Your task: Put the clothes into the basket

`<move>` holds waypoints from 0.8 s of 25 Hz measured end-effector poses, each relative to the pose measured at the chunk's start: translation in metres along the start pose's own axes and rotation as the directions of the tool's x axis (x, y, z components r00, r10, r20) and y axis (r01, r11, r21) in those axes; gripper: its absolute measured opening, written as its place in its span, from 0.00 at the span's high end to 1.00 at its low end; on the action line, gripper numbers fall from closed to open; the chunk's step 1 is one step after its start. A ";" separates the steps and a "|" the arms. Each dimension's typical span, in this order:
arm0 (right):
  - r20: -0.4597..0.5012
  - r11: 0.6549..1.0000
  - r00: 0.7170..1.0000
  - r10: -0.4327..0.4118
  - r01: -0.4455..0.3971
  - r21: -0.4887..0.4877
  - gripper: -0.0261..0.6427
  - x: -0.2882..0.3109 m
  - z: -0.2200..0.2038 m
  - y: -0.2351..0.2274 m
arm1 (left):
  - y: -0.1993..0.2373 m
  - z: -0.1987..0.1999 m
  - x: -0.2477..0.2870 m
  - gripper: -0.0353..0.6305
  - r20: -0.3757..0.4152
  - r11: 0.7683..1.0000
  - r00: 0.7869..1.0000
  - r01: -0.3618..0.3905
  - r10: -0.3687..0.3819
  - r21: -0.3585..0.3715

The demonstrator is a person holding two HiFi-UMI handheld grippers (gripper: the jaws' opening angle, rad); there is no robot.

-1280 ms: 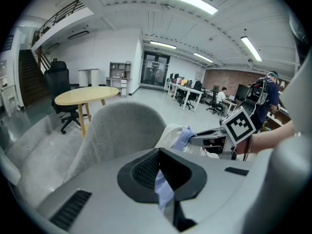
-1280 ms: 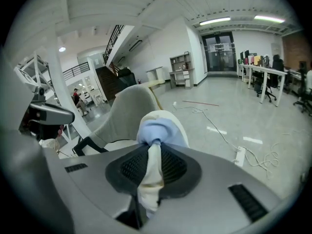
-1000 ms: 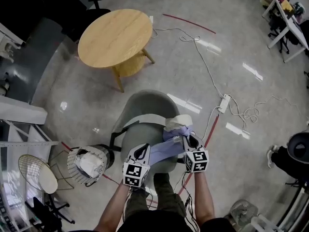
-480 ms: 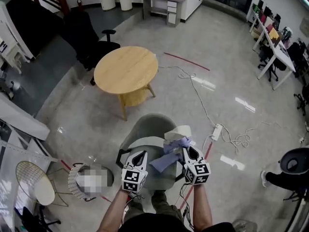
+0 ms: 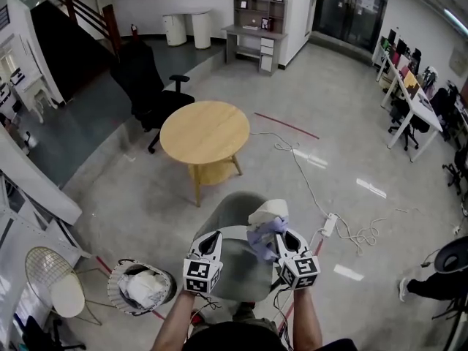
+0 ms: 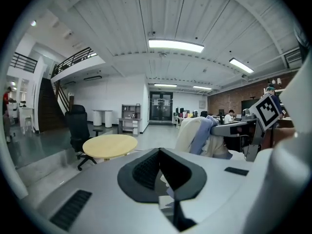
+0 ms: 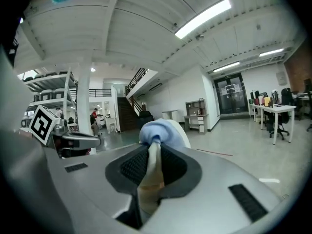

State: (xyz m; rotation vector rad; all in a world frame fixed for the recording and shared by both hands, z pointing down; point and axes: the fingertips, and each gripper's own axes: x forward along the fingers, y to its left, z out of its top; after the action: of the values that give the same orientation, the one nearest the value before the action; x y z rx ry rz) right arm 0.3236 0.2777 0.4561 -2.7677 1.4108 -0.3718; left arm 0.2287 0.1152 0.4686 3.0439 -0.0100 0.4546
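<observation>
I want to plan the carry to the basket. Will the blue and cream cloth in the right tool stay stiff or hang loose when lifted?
Probably floppy: the cloth bunches and droops beside the right tool. Likely light, since one narrow pinch carries it. It could snag or trail, as a loose part hangs free of the jaws.
</observation>
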 end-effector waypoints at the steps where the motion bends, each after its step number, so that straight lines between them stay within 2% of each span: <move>1: 0.005 1.000 1.000 0.014 -0.014 -0.007 0.86 0.001 0.002 0.007 | 0.004 -0.001 -0.004 0.94 0.004 1.000 1.000 -0.009 0.009 -0.001; 7: 0.010 0.995 0.995 0.097 -0.097 -0.009 0.86 0.011 0.000 0.049 | 0.028 -0.013 -0.032 0.94 0.005 0.997 0.997 -0.072 0.072 -0.016; 11: -0.003 0.984 0.984 0.179 -0.179 -0.002 0.86 0.025 -0.004 0.085 | 0.054 -0.021 -0.057 0.94 -0.002 0.989 0.990 -0.144 0.144 -0.039; 15: -0.015 0.962 0.962 0.272 -0.272 -0.015 0.86 0.041 -0.005 0.128 | 0.084 -0.030 -0.089 0.94 -0.007 0.972 0.974 -0.227 0.227 -0.065; 20: -0.022 0.920 0.921 0.388 -0.389 -0.044 0.86 0.062 0.002 0.188 | 0.122 -0.039 -0.135 0.94 -0.010 0.938 0.943 -0.332 0.332 -0.096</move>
State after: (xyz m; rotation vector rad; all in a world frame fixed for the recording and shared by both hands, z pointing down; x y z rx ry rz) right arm 0.2095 0.1163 0.4442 -2.4311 1.9399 -0.3448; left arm 0.0858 -0.0048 0.4740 2.9508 -0.5377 0.4480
